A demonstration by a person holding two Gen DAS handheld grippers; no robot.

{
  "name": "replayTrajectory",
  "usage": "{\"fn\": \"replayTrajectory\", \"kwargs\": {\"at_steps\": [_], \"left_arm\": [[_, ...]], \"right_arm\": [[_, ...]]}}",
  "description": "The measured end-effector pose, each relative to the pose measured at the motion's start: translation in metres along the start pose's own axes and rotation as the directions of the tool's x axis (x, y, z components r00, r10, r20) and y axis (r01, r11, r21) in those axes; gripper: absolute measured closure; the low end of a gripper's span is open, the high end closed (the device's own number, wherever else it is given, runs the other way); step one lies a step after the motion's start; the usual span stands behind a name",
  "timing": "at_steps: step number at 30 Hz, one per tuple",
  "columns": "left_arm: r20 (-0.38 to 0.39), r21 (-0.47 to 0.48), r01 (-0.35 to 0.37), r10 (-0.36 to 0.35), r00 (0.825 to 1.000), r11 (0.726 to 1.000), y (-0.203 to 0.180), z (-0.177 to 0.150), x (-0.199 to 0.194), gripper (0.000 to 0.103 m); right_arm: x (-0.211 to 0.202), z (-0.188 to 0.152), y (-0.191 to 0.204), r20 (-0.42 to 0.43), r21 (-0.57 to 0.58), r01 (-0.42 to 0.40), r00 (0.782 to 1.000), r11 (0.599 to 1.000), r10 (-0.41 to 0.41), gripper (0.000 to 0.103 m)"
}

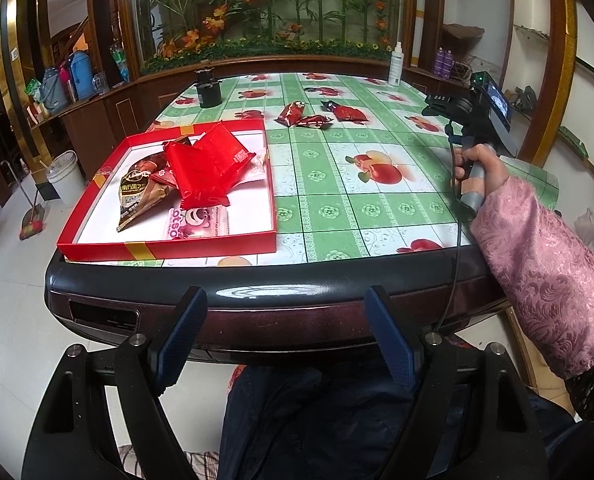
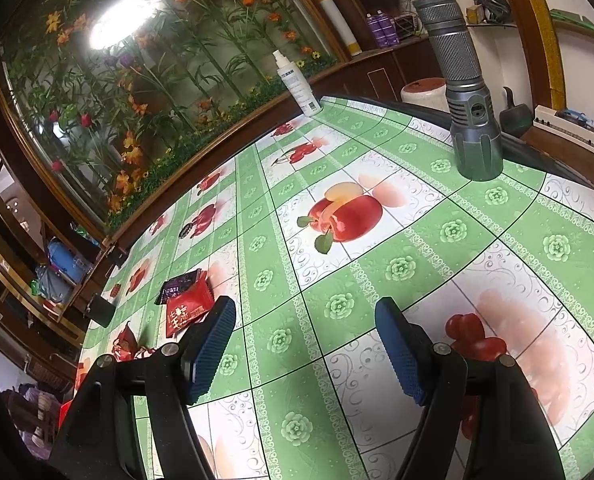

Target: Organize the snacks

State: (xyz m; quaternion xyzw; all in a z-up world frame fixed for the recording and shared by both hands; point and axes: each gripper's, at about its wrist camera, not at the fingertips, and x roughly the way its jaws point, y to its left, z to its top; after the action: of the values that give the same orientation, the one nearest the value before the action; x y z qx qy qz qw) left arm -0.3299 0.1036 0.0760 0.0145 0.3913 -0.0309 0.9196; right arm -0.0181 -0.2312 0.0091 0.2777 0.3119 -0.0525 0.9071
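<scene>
A: Where are the loose snacks sitting relative to the shallow red cardboard box (image 1: 165, 245) with the gold tape?

B: A cluster of small dark-red foil snack packets (image 1: 321, 114) is lying on the table (image 1: 377, 184), beyond the box's far right corner and well apart from it. The box itself is already holding a pile: shiny red wrappers (image 1: 211, 164), a dark brown cone-shaped packet (image 1: 139, 194) and a pink-and-white packet (image 1: 197, 224).

A: What are the claws doing?

B: The left claw (image 1: 287, 340) is hanging off the near edge of the table, on the person's side of the box, its blue pads spread wide and gripping nothing. The right claw (image 2: 305, 350) is hovering low over the green fruit-print cloth, also spread and gripping nothing.

A: Which one is nearer the packets?

B: The right one, I am judging. In its own view a red printed packet (image 2: 187, 312) with a dark purple one (image 2: 179, 285) behind it is lying just beside its left finger (image 2: 211, 348), ahead and to the left. That red packet's long axis is running roughly away from the box, slanting across the claw's line.

A: So the coming move?

B: Probably the right claw is needing to swing left and turn to straddle the packet's short side. A grey metal flashlight (image 2: 467, 92) is standing far from the box, out of the way
</scene>
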Motion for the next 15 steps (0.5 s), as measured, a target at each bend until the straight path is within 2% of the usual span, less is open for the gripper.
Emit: {"fn": "replayTrajectory", "kwargs": {"at_steps": [9,15], "left_arm": [[0.008,0.016,-0.007,0.006,1.0,1.0,0.0,0.001,0.001,0.022],[0.05,0.009,-0.018,0.017,0.999,1.0,0.01,0.01,-0.001,0.022]], "right_arm": [[-0.003,0.001,-0.003,0.009,0.018,-0.003,1.0,1.0,0.002,0.028],[-0.011,0.002,-0.003,0.034,0.035,-0.04,0.999,0.999,0.039,0.028]]}}
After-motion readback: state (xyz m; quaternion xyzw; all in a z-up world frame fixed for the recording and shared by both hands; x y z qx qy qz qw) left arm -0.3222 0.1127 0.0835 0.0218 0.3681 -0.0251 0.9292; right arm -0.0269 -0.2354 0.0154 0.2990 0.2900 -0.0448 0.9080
